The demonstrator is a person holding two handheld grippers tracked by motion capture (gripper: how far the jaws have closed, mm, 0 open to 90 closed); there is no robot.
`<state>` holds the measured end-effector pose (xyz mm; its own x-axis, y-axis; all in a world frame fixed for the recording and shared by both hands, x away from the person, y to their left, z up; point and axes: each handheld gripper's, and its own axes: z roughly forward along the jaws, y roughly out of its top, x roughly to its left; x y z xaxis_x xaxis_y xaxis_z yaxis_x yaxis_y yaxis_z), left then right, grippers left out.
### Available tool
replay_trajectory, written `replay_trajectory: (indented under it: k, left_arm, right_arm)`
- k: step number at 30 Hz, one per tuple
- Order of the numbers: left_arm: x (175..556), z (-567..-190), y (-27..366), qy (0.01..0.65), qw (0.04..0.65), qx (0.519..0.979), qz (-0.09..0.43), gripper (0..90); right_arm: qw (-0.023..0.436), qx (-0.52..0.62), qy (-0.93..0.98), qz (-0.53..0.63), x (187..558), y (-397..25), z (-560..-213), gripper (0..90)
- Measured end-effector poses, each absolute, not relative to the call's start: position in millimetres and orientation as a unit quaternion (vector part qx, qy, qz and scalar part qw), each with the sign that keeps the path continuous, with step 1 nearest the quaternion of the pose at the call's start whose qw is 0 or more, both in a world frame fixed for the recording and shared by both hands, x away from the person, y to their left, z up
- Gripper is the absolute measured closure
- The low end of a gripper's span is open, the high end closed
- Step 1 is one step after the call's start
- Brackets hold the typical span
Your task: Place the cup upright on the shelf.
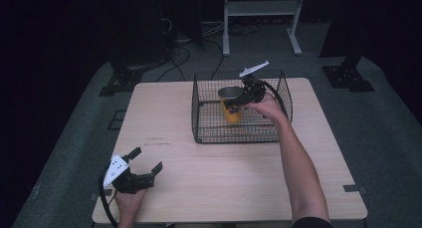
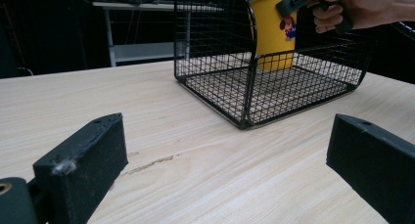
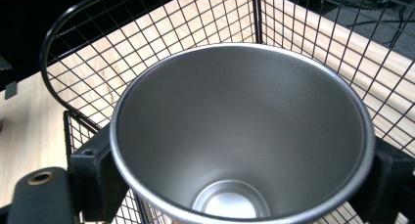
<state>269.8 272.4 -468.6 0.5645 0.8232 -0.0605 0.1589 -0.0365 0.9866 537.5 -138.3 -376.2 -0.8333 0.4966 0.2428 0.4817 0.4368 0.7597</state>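
Observation:
A yellow cup (image 1: 230, 110) with a steel inside (image 3: 244, 136) stands upright within the black wire basket (image 1: 239, 140) at the back middle of the wooden table (image 1: 224, 183). My right gripper (image 1: 238, 99) is shut on the cup near its rim, one jaw on each side of it (image 3: 240, 185). The left gripper view shows the cup (image 2: 271, 33) through the basket's mesh (image 2: 244, 87), with a small cartoon print on its side. I cannot tell whether its base touches the basket floor. My left gripper (image 1: 146, 160) rests open and holds nothing at the table's front left (image 2: 227, 175).
Bare tabletop lies between the basket and the front edge. Beyond the table, a white metal rack (image 1: 261, 9) stands on the floor, with cables (image 1: 184, 54) and dark stand bases (image 1: 348, 76) near the back corners.

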Motion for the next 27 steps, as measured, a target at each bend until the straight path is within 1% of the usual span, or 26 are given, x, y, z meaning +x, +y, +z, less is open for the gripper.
replay_trajectory:
  k: [14,22,23,27]
  left_arm:
    - [270,-469,273,0.371,0.588,0.661,0.283,0.8]
    - [270,-469,273,0.371,0.588,0.661,0.283,0.8]
    - [270,-469,273,0.371,0.588,0.661,0.283,0.8]
    - [270,-468,273,0.37,0.588,0.661,0.283,0.8]
  right_arm:
    - [0.005,0.295,0.857,0.422,542,-134,-386,12.3]
    - [0.013,0.3,0.858,0.416,543,-133,-388,12.3]
    - [0.02,0.3,0.862,0.409,543,-132,-389,12.2]
    - [0.019,0.298,0.865,0.403,543,-130,-391,12.2]
